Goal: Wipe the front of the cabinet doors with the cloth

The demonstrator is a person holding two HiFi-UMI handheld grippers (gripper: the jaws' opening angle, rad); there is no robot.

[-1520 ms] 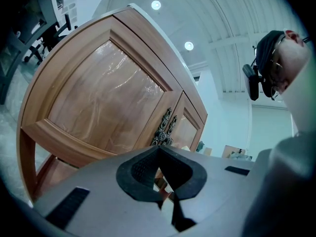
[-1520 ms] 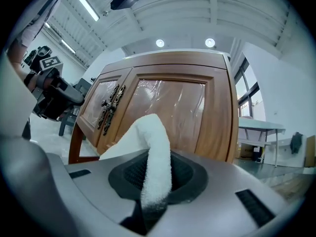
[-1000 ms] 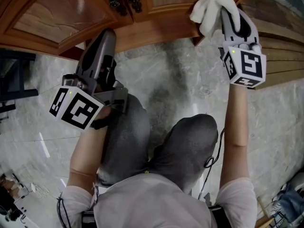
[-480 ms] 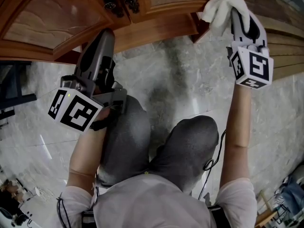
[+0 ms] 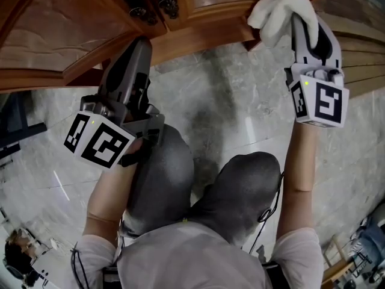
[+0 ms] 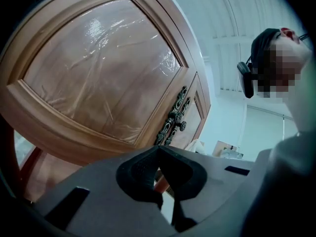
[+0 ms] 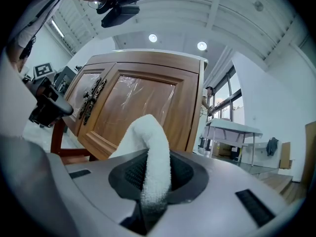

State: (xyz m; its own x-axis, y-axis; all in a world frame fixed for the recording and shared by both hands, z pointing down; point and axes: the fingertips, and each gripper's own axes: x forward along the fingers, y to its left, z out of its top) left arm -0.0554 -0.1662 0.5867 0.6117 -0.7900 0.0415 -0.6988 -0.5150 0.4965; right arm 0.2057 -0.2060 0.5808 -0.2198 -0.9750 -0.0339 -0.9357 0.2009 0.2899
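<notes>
A white cloth (image 5: 278, 12) is pinched in my right gripper (image 5: 299, 18), and it rests against the lower right corner of the wooden cabinet (image 5: 198, 32). In the right gripper view the cloth (image 7: 150, 152) rises from between the shut jaws in front of the right cabinet door (image 7: 140, 115). My left gripper (image 5: 133, 56) hangs below the left door (image 5: 66, 29), shut with nothing in it. In the left gripper view the left door (image 6: 103, 68) with its plastic film fills the picture, and dark ornate handles (image 6: 173, 117) sit at the doors' meeting edge.
The cabinet stands on a grey marble floor (image 5: 228, 101). The person's knees (image 5: 240, 179) are under the grippers. Wooden slats (image 5: 361, 59) lie at the right. A white table (image 7: 232, 132) stands beyond the cabinet's right side.
The right gripper with the cloth has shifted a little to the right along the cabinet's lower edge. The left gripper has barely moved.
</notes>
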